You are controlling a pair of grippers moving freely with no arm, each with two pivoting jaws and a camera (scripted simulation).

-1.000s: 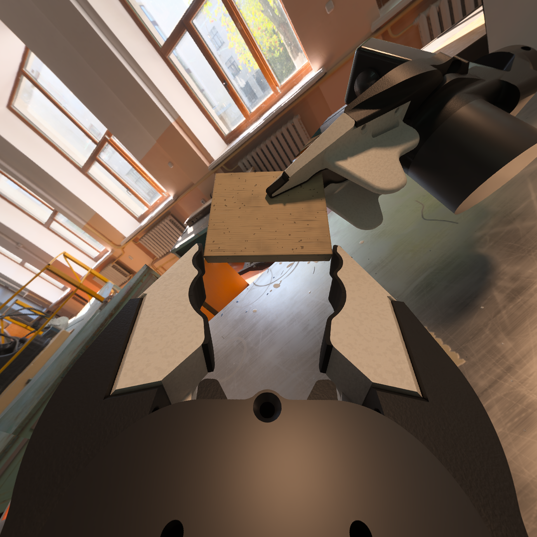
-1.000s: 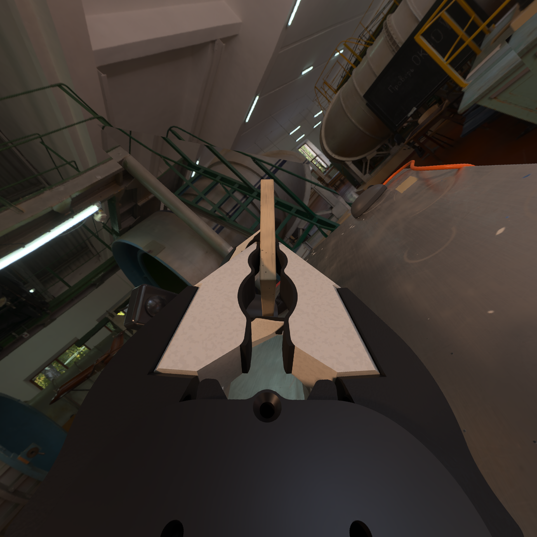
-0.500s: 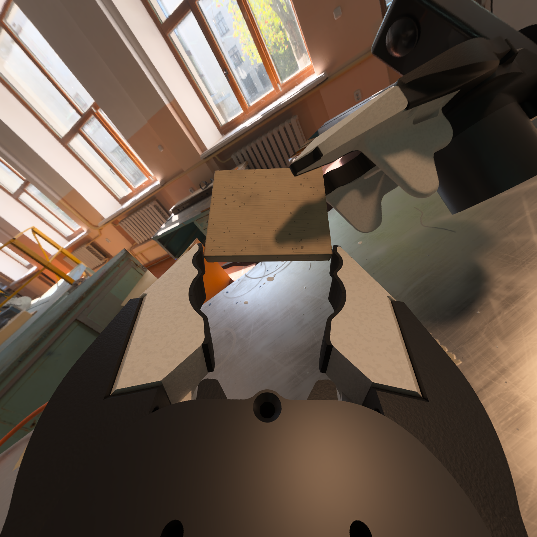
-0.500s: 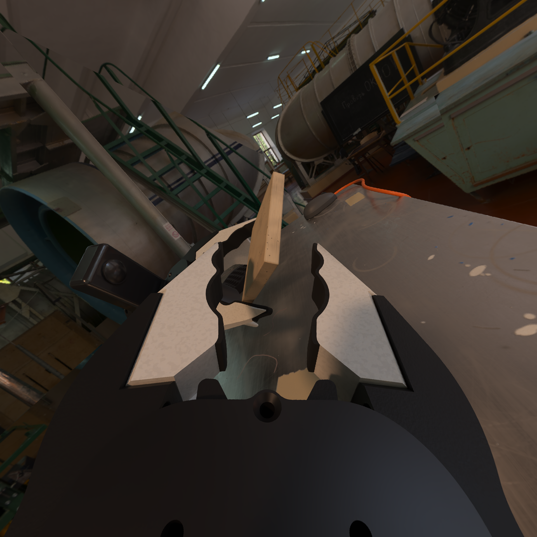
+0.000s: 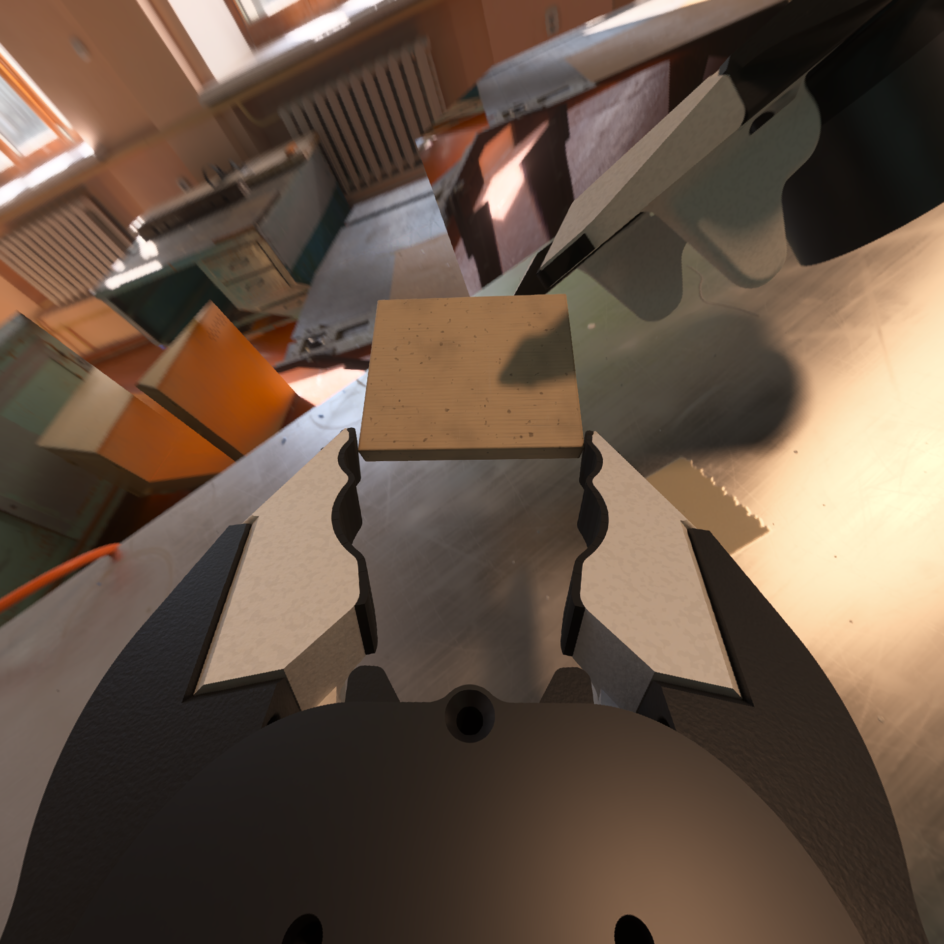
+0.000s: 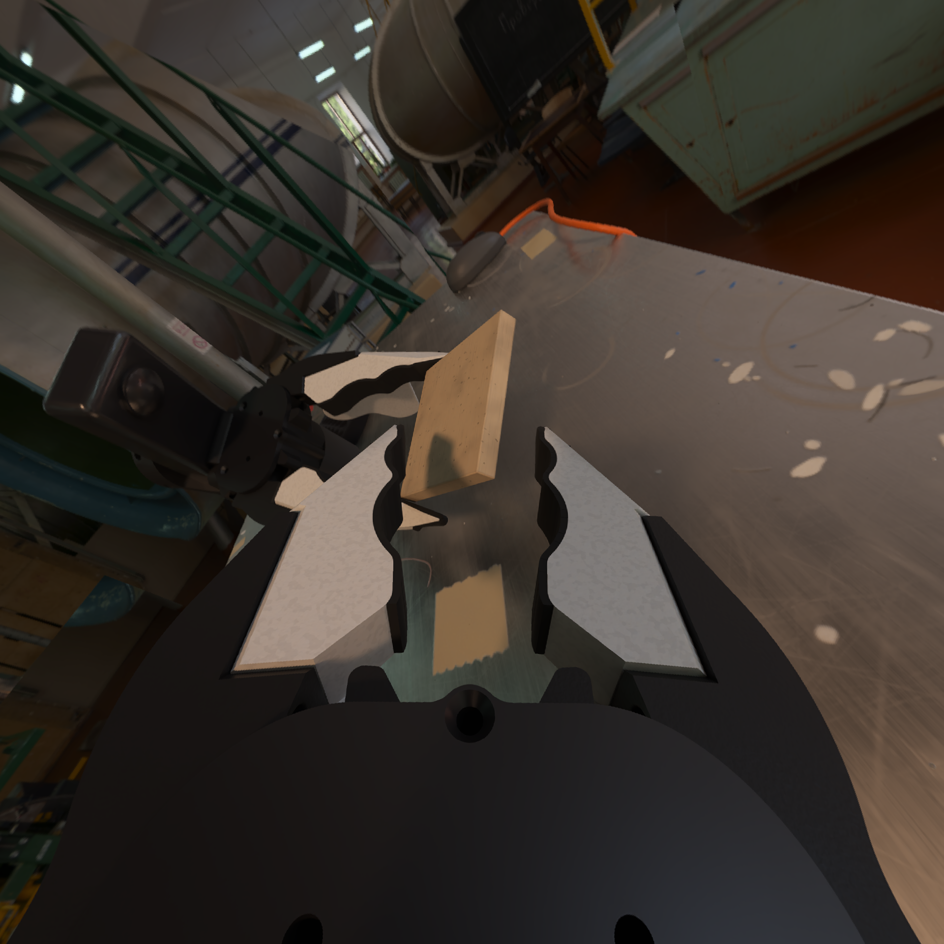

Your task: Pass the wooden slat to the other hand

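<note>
The flat, pale-brown speckled wooden slat (image 5: 471,375) was clamped by its near edge between the fingertips of the left gripper (image 5: 470,445), a black body with cream, wavy-edged fingers, and it hung above the scratched grey metal tabletop (image 5: 766,587). The right gripper (image 6: 466,443) of the same build was spread wide and grasped nothing; the slat (image 6: 459,408) stood just ahead of its tips, nearer the left finger (image 6: 327,551). An orange cable (image 6: 572,222) lay at the table's far edge.
</note>
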